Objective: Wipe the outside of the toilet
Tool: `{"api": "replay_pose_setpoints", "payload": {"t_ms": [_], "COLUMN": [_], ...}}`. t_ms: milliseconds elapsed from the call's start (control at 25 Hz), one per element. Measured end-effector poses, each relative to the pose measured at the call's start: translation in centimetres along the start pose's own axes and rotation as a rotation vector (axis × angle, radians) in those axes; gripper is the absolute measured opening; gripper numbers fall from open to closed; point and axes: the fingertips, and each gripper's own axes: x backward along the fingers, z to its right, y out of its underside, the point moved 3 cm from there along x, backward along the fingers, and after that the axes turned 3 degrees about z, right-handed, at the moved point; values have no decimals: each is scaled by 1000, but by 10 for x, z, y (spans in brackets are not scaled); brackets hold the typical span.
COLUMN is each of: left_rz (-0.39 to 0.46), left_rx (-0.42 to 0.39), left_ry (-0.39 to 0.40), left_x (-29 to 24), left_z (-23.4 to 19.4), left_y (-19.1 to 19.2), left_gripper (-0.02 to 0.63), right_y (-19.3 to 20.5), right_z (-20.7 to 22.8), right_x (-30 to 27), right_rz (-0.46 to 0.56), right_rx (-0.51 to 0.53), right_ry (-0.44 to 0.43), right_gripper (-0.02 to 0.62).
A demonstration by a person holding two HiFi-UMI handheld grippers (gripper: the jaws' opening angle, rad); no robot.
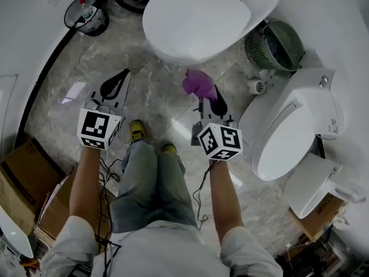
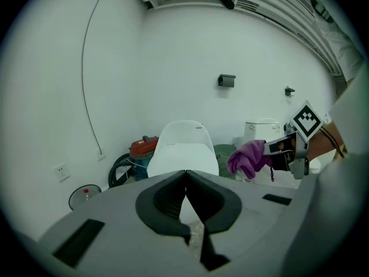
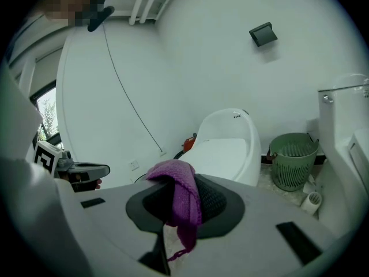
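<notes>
Right tongs (image 1: 210,94) were clamped on a fold of the purple cloth (image 1: 197,83), with most of it draped over one jaw. Left tongs (image 2: 185,173) were together, with nothing between them. The toilet (image 1: 196,19) sat at upper centre of the head view with its lid down; the cloth was near its front edge but apart from it, so wiping had not begun. Risks, as judged: the loosely pinched cloth could drag free on the ceramic, and a bare jaw could then scrape the shell. A second toilet (image 1: 300,120) at the right edge invited wiping the wrong unit. Count: cloth, one; toilets, two clear, plus a white part at lower right not identified; green basket (image 1: 277,45), one; black bin (image 1: 86,15), one.
</notes>
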Motion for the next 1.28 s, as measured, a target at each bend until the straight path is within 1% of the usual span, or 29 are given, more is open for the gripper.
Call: {"api": "replay_pose_setpoints", "payload": {"t_ms": [240, 520, 760, 920, 1120, 1280], "left_rz": [12, 31, 52, 68, 82, 108], "left_rx": [-12, -15, -30, -41, -100, -136], "left_ry": [-12, -19, -18, -17, -4, -2], "left_x": [-16, -34, -53, -59, -65, -70], "left_z": [-5, -11, -12, -10, -12, -12], "left_y": [38, 77, 107, 126, 149, 161], "left_gripper": [17, 17, 17, 17, 17, 17], "right_y": [36, 67, 93, 116, 133, 142], "right_z": [11, 27, 36, 42, 42, 38], "right_x": [-21, -44, -61, -67, -79, -88], "right_rz": [10, 39, 74, 78, 84, 77], "right_rx": [0, 5, 67, 46, 69, 88], "right_ry": [-22, -29, -34, -51, -99, -164], "right_gripper": [89, 89, 89, 89, 89, 89]}}
